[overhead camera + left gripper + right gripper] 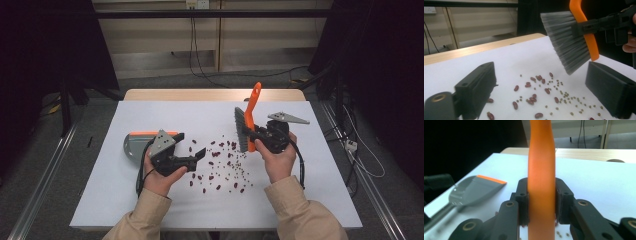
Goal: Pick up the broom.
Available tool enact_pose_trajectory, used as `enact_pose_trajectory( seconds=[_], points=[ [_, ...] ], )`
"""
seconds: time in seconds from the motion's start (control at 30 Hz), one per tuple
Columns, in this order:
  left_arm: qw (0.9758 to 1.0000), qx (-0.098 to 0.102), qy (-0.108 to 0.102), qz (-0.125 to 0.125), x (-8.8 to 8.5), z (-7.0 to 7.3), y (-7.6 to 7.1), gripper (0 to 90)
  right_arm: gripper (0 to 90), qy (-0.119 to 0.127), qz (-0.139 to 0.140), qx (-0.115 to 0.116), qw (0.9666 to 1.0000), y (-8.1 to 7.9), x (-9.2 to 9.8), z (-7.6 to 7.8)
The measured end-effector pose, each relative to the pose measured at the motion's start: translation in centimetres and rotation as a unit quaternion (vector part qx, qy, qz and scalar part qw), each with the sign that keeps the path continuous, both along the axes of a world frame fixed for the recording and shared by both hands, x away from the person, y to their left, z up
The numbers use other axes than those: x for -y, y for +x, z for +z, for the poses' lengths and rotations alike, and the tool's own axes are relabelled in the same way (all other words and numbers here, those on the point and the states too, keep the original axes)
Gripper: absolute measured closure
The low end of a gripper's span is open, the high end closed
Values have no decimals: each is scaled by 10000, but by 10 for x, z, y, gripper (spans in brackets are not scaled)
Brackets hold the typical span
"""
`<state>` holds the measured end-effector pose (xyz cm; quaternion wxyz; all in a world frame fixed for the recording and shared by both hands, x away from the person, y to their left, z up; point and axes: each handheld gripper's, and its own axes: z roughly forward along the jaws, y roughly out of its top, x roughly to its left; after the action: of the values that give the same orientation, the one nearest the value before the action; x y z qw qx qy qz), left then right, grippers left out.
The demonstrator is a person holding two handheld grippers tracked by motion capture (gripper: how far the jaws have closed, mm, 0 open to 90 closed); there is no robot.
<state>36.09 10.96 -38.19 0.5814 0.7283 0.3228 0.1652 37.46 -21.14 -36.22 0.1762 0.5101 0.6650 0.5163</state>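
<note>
A hand brush (253, 107) with an orange handle and grey bristles (241, 130) is held upright above the white table cover, bristles toward the left. My right gripper (257, 134) is shut on its handle (541, 170), with the jaws pressed on both sides (541, 202). Red beans and smaller greenish beans (220, 165) lie scattered under and left of the bristles (566, 42). My left gripper (190, 145) stands open just left of the beans, jaws wide apart (539, 95) with nothing between them. A grey dustpan (134, 146) with an orange lip lies flat behind the left hand.
The white cover (165, 115) spreads over a wooden table whose far edge (210, 94) shows beyond it. The dustpan (471, 191) lies near the cover's left side. Cables trail on the floor at the right (360, 150) and behind the table.
</note>
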Motion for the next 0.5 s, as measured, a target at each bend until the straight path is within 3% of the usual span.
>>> enact_pose_trajectory(
  seconds=[0.27, 0.5],
  points=[
    [9999, -7, -20, 124, -25, 5, 0, 56, 694, -332, -67, -126, 9993, -4, 23, 3],
    [9997, -12, 71, 212, -49, 1, -1, 52, 694, -619, -181, -371, 9972, -2, 42, -4]
  ],
)
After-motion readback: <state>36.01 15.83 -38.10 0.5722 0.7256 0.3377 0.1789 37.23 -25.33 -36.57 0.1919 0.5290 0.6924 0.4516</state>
